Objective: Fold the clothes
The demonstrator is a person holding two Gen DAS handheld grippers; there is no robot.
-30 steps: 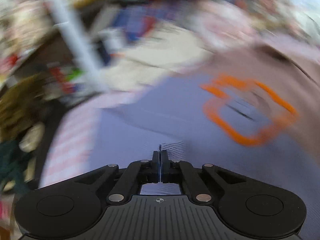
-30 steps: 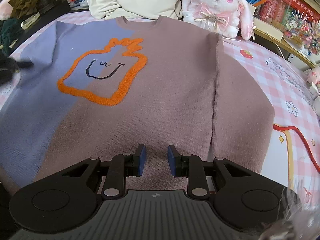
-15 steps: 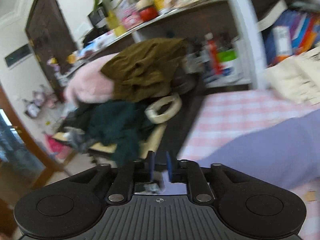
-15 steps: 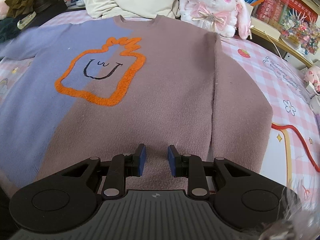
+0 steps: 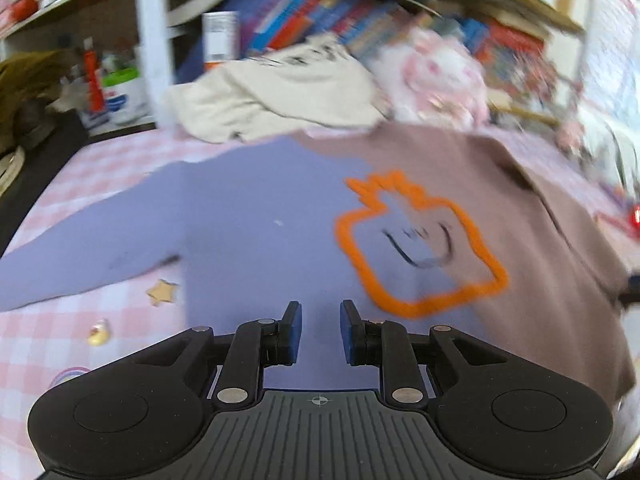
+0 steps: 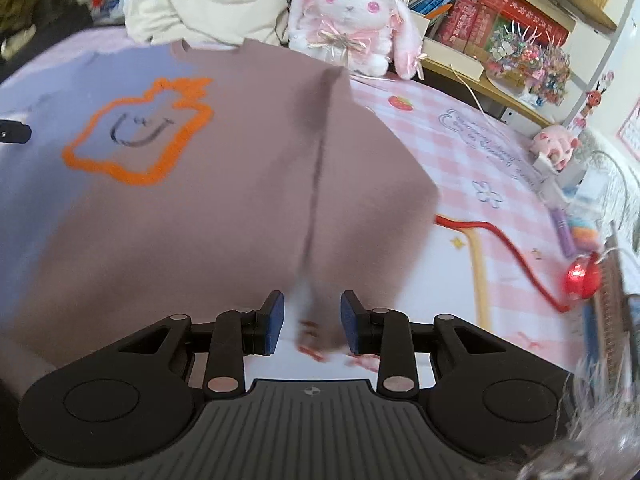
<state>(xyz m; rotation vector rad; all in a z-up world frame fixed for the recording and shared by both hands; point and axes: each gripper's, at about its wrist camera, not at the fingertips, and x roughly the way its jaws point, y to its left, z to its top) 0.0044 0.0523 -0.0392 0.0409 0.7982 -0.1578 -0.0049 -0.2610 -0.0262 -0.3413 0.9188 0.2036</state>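
On a pink checked bed (image 6: pixel 472 152), a two-tone sweater (image 6: pixel 224 216) lies flat, face up, collar toward the bookshelves (image 6: pixel 500 12) and hem toward the person holding the tools; its lilac half sits on the left, its brown half on the right, an orange outlined face (image 6: pixel 138 136) across the join. Over the lilac lower body hovers the left gripper (image 5: pixel 320 330), fingers (image 5: pixel 291 332) spread a little with nothing between them; bare knit shows through the gap. Over the hem hangs the right gripper (image 6: pixel 312 322), fingers (image 6: pixel 274 322) parted and opening, pinching nothing; the brown hem edge shows in the gap beneath them, blurred, so contact cannot be told. Long axis of the garment runs collar to hem, straight ahead of both tools; the brown sleeve (image 6: pixel 372 184) already lies down along the right side, a dark line marking where it meets the body, while the lilac sleeve (image 5: pixel 92 252) stretches out flat to the left, well clear of the body. That sleeve looks like the next piece to come in, and the left gripper is the nearer; it lies up and left of those fingers, across the bed. A cream garment (image 5: pixel 280 96) and a plush rabbit (image 6: pixel 352 20) sit beyond the collar, apart from the work; both views are smeared by motion, so fine edges stay uncertain.
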